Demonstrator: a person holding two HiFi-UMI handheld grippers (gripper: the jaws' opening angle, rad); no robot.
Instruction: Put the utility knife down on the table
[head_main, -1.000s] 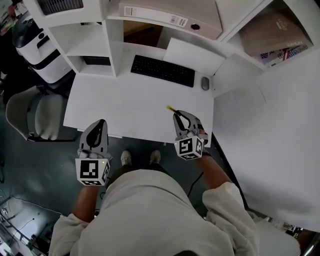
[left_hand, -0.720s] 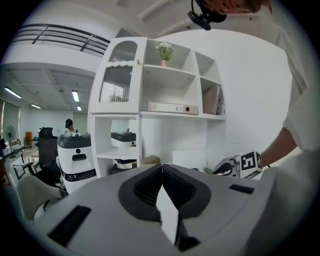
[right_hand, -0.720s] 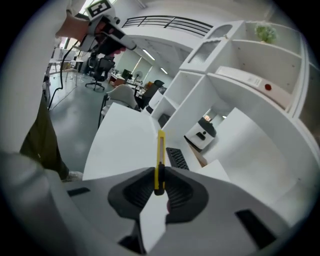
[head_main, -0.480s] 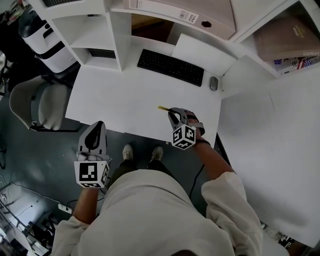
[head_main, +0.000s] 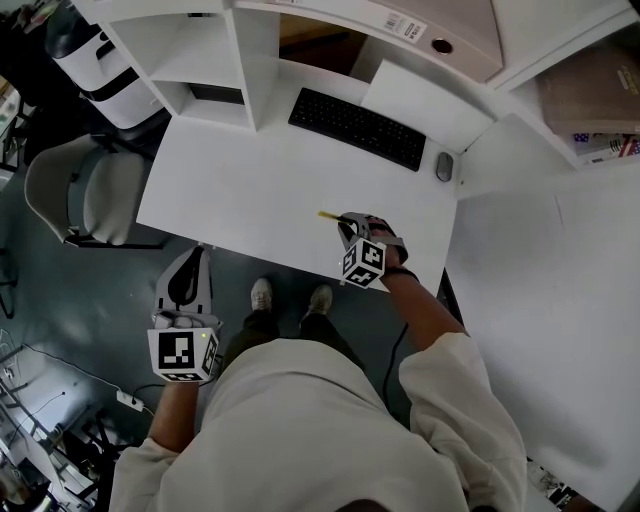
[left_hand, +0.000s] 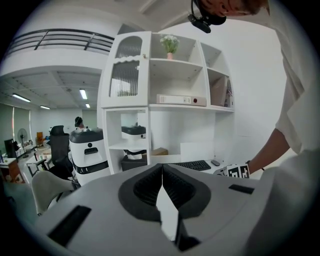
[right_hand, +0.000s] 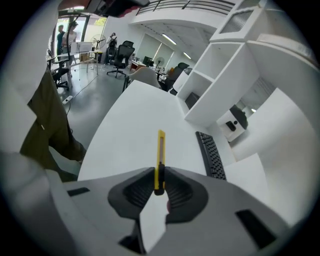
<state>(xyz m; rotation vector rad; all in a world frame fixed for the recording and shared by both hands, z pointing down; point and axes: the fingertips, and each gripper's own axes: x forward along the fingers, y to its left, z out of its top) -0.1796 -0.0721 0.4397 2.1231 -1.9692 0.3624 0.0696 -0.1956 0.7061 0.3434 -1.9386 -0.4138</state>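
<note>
Overhead, a person stands at the near edge of a white tabletop (head_main: 250, 190) with a claw in each hand. The right claw (head_main: 346, 224) reaches over the tabletop's near right part and is clamped on a yellow utility knife (right_hand: 160, 159). It grips the knife by its rear end, so the long slim body sticks out ahead of the jaws, pointing away from the person across bare white surface. The claw tilts downward, which likely serves to bring the knife low and flat for setting down; whether the knife already touches the tabletop cannot be told. The spot beneath it is free of other things: a black keyboard (head_main: 357, 128) and a mouse (head_main: 444, 166) lie well apart, toward the back by the shelving. The left claw (head_main: 192, 268) hangs off the tabletop's front edge above the floor, jaws together with nothing between them, apparently kept out of the way. A grey chair (head_main: 75, 195) stands at the left.
</note>
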